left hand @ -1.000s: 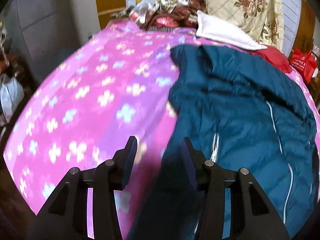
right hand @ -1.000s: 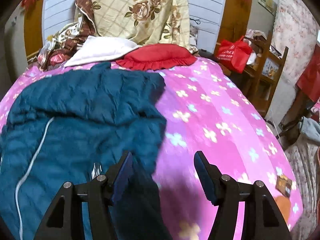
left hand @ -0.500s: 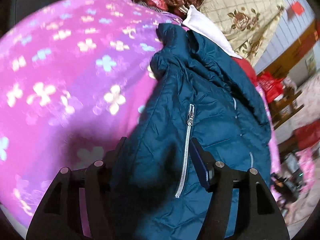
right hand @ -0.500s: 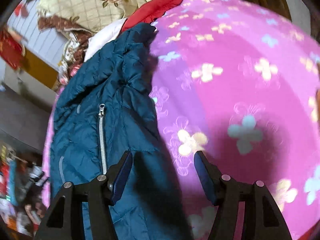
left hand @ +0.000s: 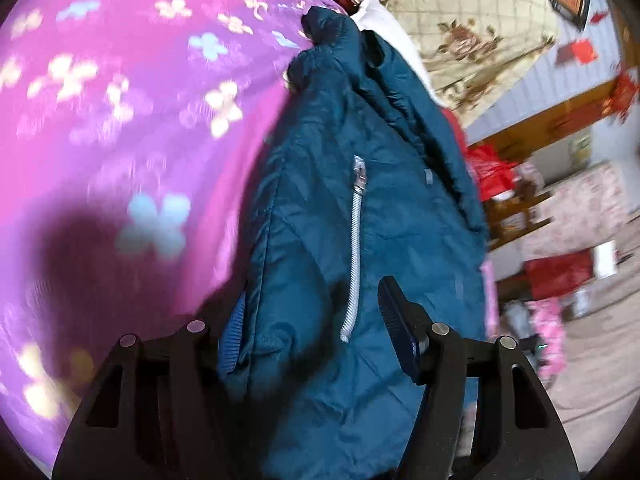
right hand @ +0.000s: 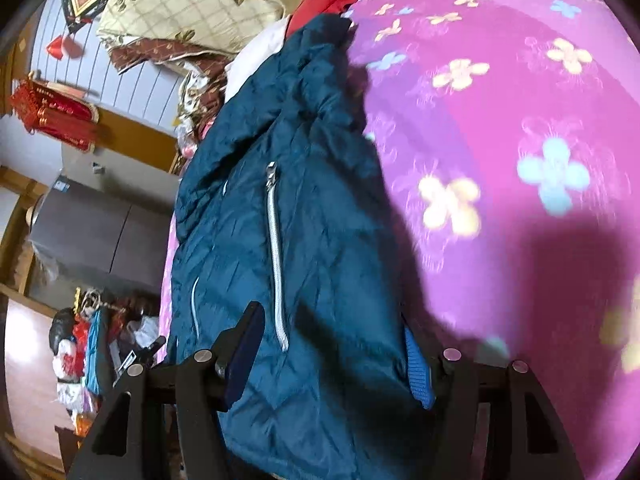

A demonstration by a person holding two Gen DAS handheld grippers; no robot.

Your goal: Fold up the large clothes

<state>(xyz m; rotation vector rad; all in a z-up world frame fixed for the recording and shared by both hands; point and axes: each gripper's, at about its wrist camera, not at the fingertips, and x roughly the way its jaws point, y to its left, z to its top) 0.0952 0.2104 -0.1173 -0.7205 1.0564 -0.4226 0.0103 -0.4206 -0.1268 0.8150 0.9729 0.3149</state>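
Teal quilted puffer jacket [left hand: 320, 240]: soft, bulky, slippery; grip near hem corners. Left tongs [left hand: 316, 332], right tongs [right hand: 336, 344] gape, fabric between, unclamped.

Pink flowered bedspread [right hand: 500, 128], pale panelled wall [right hand: 100, 76], grey cabinet [right hand: 92, 236], floral quilt [left hand: 476, 40], red bag [left hand: 490, 168]

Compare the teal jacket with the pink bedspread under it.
The jacket is plain teal, quilted, with a silver zip; the bedspread is pink with a flower print. The jacket is crumpled and sits between the fingers of the left claw; the bedspread lies spread flat. Both are soft fabric.
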